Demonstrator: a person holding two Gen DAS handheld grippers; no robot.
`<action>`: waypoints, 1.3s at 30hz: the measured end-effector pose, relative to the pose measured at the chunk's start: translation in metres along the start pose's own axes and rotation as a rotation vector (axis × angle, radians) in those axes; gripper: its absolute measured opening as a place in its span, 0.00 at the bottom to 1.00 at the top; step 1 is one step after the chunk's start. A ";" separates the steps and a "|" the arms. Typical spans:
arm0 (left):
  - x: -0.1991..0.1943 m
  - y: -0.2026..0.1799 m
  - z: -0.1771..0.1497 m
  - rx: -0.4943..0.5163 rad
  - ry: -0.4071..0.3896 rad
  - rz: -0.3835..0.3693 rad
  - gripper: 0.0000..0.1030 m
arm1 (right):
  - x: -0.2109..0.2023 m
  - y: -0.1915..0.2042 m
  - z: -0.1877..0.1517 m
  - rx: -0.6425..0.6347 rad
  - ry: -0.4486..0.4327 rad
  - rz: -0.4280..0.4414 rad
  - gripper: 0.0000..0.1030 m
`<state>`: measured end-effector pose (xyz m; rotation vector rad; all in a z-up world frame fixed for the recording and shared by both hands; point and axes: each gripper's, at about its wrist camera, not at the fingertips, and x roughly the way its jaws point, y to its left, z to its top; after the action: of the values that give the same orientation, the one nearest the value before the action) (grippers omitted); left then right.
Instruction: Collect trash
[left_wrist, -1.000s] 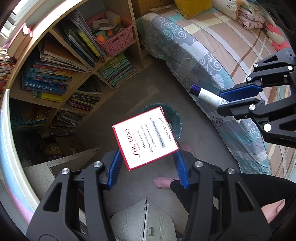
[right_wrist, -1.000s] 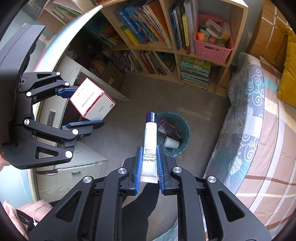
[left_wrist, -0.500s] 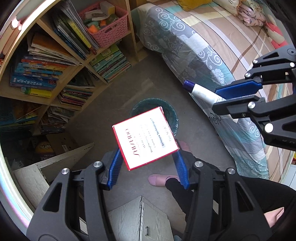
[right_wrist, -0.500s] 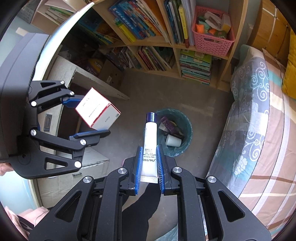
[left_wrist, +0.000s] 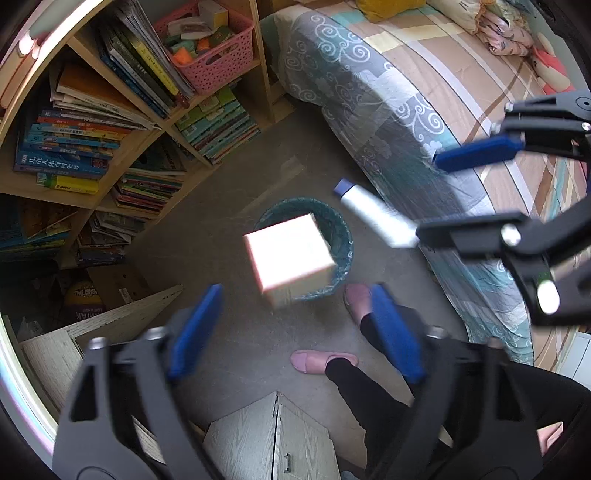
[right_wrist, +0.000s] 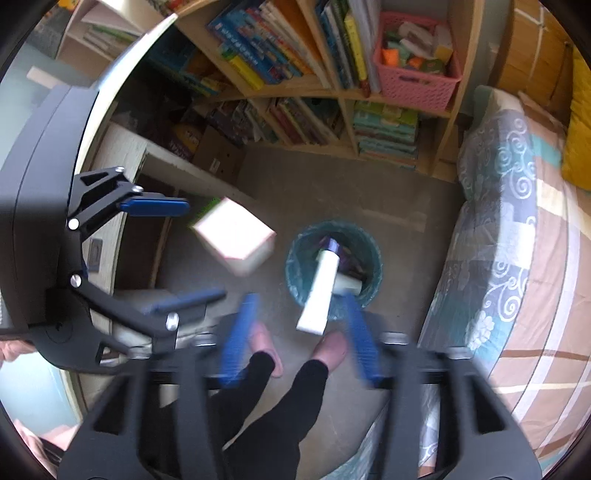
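Above one floor bin, one box and one tube hang free of two grippers' opening fingers

The bin stands on the floor between bookshelf and bed.

Visible items: one white box, one white tube, one teal bin, one pink basket, two pink slippers.

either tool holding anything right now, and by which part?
Nothing held. Left tool opening, box loose beyond its fingers; right tool opening, tube loose between them, above the bin.
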<state>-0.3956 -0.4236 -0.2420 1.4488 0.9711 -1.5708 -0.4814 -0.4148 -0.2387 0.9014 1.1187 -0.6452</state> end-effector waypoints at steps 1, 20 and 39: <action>-0.001 -0.001 0.000 0.003 -0.003 0.000 0.84 | -0.001 0.000 0.000 -0.001 -0.004 0.004 0.59; -0.005 -0.001 -0.003 -0.006 -0.013 -0.008 0.84 | -0.007 -0.008 -0.004 0.034 0.000 -0.002 0.60; -0.050 -0.006 -0.024 -0.086 -0.105 0.003 0.90 | -0.035 0.002 -0.010 0.039 -0.051 -0.025 0.86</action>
<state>-0.3890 -0.3974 -0.1930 1.2955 0.9632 -1.5673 -0.4958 -0.4051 -0.2071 0.9007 1.0768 -0.7082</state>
